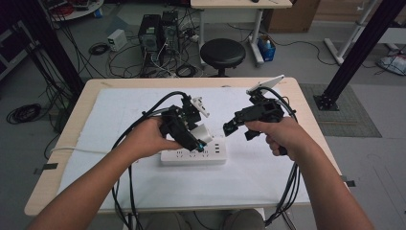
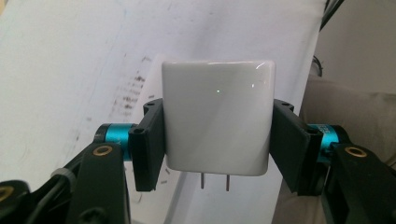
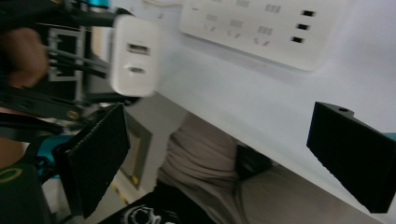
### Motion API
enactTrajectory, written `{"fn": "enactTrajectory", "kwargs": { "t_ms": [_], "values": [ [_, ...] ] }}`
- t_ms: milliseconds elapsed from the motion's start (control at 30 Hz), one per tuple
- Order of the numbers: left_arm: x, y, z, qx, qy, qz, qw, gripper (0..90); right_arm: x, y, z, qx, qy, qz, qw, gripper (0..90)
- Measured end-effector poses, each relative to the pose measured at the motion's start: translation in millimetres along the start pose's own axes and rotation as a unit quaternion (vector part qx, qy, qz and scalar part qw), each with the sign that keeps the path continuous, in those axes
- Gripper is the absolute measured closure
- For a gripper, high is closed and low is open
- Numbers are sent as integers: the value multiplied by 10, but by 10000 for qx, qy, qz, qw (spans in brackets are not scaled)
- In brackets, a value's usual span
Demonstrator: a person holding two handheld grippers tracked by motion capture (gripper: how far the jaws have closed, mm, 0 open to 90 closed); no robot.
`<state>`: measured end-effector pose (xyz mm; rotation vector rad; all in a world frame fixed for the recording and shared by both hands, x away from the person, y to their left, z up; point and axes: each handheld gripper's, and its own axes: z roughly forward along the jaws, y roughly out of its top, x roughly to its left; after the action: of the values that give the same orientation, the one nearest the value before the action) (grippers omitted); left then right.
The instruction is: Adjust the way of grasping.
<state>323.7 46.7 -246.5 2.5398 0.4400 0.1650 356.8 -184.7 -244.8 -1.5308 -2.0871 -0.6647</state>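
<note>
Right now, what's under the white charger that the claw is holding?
Two metal prongs stick out below the white charger held in the left claw. Beneath them lies white table paper. The power strip sits nearby.

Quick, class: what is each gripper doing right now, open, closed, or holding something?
Left gripper: closed on the white charger, prongs pointing down.
Right gripper: open, holding nothing, raised above the table.

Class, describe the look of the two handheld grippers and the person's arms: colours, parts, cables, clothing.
Both the left gripper and right gripper are black, with flat black jaws, teal cylinders and brass-coloured screws at the joints. Black cables trail from each. The forearms are bare, with no sleeves.
</note>
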Motion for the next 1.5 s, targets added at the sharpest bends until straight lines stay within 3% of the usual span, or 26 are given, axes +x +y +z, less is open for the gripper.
{"fn": "enactTrajectory", "kwargs": {
  "t_ms": [133, 333, 400, 600, 633, 667, 767, 1033, 1133, 1267, 1333, 1433, 1500],
  "values": [
    [-16, 6, 67, -70, 8, 97, 9999, 416, 5, 30, 107, 35, 313, 37, 9995, 54],
    [-41, 35, 126, -107, -61, 205, 9997, 416, -24, 82, 292, -1, 893, 247, 9957, 63],
    [-44, 41, 141, -88, -45, 241, 9997, 416, -49, 97, 331, -45, 1006, 304, 9945, 160],
    [-55, 52, 166, -126, -6, 301, 9995, 416, -114, 123, 468, 72, 1303, 488, 9902, 163],
    [-54, 53, 172, -90, 24, 361, 9993, 416, -115, 126, 489, 126, 1353, 534, 9893, 195],
    [-58, 52, 181, -74, 44, 368, 9993, 416, -119, 130, 502, 159, 1418, 520, 9884, 283],
    [-65, 52, 196, -85, 53, 410, 9991, 416, -120, 141, 525, 210, 1740, 610, 9826, 367],
    [-46, 58, 191, -161, 35, 455, 9988, 416, -134, 150, 528, 168, 1668, 576, 9842, 572],
    [-41, 53, 189, -185, 25, 472, 9987, 417, -134, 147, 523, 194, 1669, 564, 9842, 615],
    [-33, 62, 205, -98, -2, 440, 9990, 414, -124, 151, 530, 177, 1551, 494, 9865, 617],
    [-25, 76, 217, 21, -46, 344, 9994, 325, -119, 151, 537, 165, 1466, 429, 9881, 618],
    [2, 74, 224, 238, -33, 221, 9995, 267, -103, 147, 528, 157, 1316, 345, 9906, 618],
    [53, 58, 217, 426, -93, -18, 9990, 262, -88, 145, 497, 114, 1051, 280, 9940, 617]
  ]
}}
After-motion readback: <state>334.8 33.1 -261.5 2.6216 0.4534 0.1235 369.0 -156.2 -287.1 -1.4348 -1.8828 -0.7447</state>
